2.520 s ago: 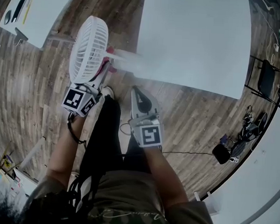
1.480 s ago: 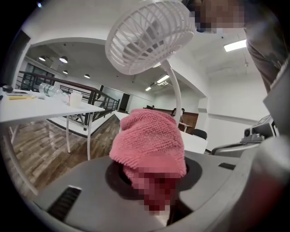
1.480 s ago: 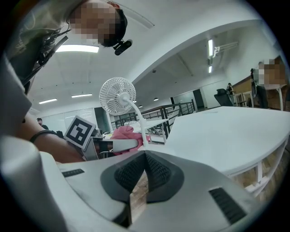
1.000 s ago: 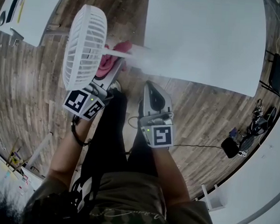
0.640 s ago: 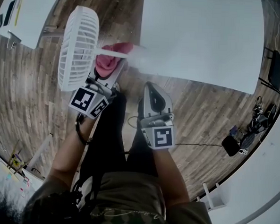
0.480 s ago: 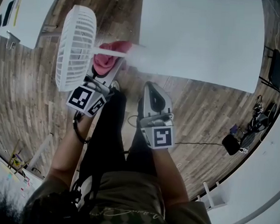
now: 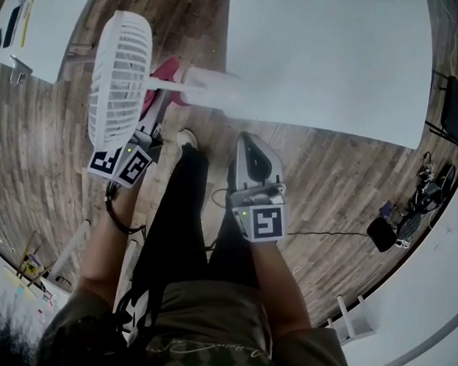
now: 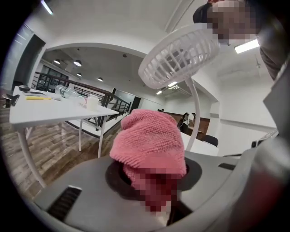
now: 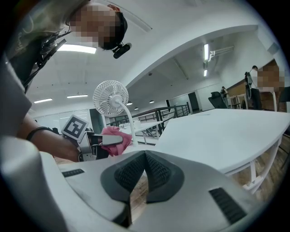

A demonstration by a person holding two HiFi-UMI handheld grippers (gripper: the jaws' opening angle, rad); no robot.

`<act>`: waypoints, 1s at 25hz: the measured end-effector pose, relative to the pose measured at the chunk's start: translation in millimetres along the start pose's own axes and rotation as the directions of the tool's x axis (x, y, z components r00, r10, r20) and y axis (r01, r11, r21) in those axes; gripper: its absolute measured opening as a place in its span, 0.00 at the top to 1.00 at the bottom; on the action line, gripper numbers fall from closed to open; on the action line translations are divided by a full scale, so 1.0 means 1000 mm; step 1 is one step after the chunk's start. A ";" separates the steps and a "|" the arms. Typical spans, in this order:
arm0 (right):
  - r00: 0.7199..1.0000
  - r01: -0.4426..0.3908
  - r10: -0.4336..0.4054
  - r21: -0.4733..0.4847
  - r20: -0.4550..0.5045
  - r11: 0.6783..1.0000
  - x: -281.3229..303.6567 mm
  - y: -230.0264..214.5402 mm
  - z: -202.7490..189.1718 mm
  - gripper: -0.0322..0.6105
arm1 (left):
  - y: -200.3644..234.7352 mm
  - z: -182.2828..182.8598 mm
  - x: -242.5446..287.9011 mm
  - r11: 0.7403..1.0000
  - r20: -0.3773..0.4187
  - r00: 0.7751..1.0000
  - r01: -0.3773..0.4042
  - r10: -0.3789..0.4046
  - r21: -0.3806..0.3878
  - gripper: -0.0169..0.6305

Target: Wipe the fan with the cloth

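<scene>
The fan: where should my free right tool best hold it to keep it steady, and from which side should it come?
Probably the thin stalk under the fan cage, approached from the table side. The cage is too broad and round for the jaws. The left tool, with the cloth, occupies the other side. The right tool is shut: open it first.

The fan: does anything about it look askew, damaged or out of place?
Nothing looks damaged or spilled. The fan stands on its base, but the base seems to sit right at the corner of the table, so a push from the cloth in the left claw might tip it.
</scene>
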State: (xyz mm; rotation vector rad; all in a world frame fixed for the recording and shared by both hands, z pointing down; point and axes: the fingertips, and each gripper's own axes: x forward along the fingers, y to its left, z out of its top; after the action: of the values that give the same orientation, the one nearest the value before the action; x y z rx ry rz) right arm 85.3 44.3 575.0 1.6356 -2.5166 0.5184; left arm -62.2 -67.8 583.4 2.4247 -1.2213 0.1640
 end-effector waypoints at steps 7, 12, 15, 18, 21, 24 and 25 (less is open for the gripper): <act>1.000 -0.014 0.014 0.019 0.010 1.000 -0.001 0.011 0.006 0.95 | -0.028 0.011 -0.005 1.000 0.040 0.999 0.020 -0.021 0.016 0.77; 1.000 -0.017 0.016 0.032 0.026 0.999 -0.005 0.010 0.015 0.95 | -0.061 0.012 0.012 0.977 0.032 0.996 0.079 -0.087 0.197 0.78; 1.000 -0.006 0.005 0.034 0.022 0.999 -0.005 0.007 0.014 0.95 | -0.052 0.004 0.014 0.988 0.024 0.996 0.077 -0.081 0.134 0.78; 1.000 0.010 -0.011 0.039 0.029 0.999 -0.006 0.003 0.015 0.95 | -0.046 -0.008 0.016 0.987 -0.009 0.996 0.088 -0.088 0.133 0.77; 0.999 0.012 -0.013 0.035 0.036 0.999 -0.005 0.002 0.017 0.95 | -0.043 -0.013 0.018 0.986 -0.024 0.995 0.099 -0.097 0.134 0.77; 0.999 0.008 -0.009 0.033 0.036 0.999 -0.004 0.001 0.014 0.95 | -0.036 -0.016 0.015 0.989 -0.026 0.996 0.087 -0.085 0.118 0.77; 0.999 0.007 -0.008 0.034 0.035 0.999 -0.004 0.001 0.013 0.95 | -0.033 -0.017 0.014 0.990 -0.029 0.997 0.077 -0.075 0.114 0.77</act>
State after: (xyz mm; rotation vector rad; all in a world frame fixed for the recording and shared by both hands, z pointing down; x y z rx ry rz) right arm 87.8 43.6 561.2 1.6794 -2.5394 0.5392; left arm -26.5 -53.8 592.0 2.5562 -1.1358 0.2470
